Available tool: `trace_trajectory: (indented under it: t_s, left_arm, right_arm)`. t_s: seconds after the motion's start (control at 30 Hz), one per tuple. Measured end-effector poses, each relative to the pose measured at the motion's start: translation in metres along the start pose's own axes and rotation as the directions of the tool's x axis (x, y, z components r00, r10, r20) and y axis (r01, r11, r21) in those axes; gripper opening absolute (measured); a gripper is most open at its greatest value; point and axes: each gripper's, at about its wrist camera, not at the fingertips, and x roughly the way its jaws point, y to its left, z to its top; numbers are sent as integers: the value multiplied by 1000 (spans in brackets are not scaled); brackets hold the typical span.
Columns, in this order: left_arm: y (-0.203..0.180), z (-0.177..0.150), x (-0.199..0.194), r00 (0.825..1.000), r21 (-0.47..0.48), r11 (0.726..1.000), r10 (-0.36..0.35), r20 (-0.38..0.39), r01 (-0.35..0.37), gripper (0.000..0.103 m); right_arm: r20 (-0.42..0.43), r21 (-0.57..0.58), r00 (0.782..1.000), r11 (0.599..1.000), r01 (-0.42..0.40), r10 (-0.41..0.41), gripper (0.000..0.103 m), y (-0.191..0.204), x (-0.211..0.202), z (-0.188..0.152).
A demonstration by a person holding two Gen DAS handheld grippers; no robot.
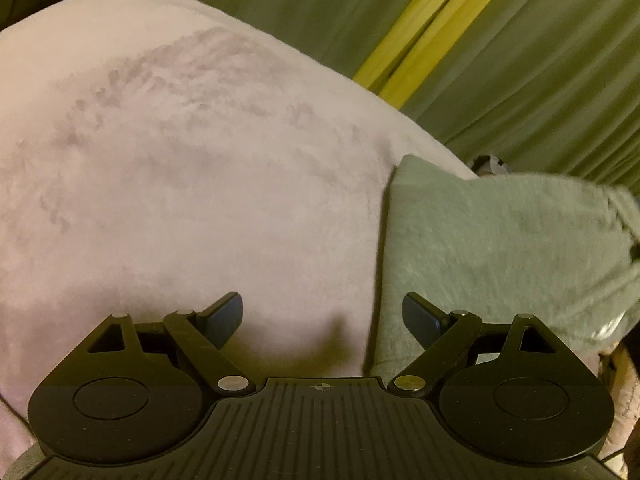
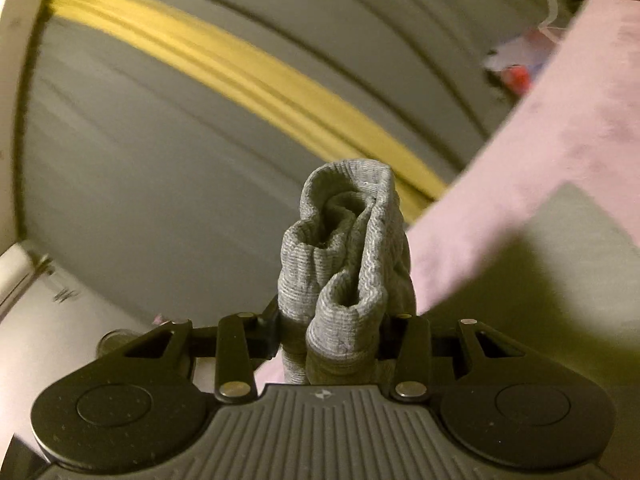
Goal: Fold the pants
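Observation:
The grey pants (image 1: 496, 240) lie on a pink fleece blanket (image 1: 180, 168), stretching right, where their far end is lifted and blurred. My left gripper (image 1: 323, 314) hovers open over the pants' left edge, its right finger above the grey cloth and its left finger above the blanket, with nothing between them. In the right wrist view a bunched, ribbed end of the pants (image 2: 348, 256) stands up between the jaws of my right gripper (image 2: 334, 332), which is shut on it and raised off the blanket (image 2: 540, 152).
Olive-green curtains (image 1: 540, 60) with a yellow strip (image 1: 424, 36) hang behind the blanket. Small coloured items (image 2: 516, 72) lie blurred beyond the blanket's far edge. A pale wall or frame (image 2: 16, 80) borders the left of the right wrist view.

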Motion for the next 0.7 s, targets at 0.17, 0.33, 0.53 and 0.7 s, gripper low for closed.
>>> trace_trajectory:
  t_s: [0.17, 0.33, 0.53, 0.7]
  left_arm:
    - [-8, -3, -1, 1000, 54, 998, 12, 3, -12, 91]
    - [-21, -7, 3, 999, 134, 991, 32, -10, -30, 91]
    - [-19, -5, 12, 998, 133, 990, 47, -49, -40, 91]
    - [-22, -4, 15, 996, 144, 988, 65, -61, -55, 91]
  right_arm:
    - [-17, 44, 999, 998, 43, -42, 40, -26, -3, -8]
    - [-20, 54, 998, 997, 60, -59, 40, -41, -9, -10]
    - [-90, 22, 981, 984, 175, -172, 52, -73, -7, -12]
    - [6, -132, 901, 893, 430, -433, 60, -77, -21, -13]
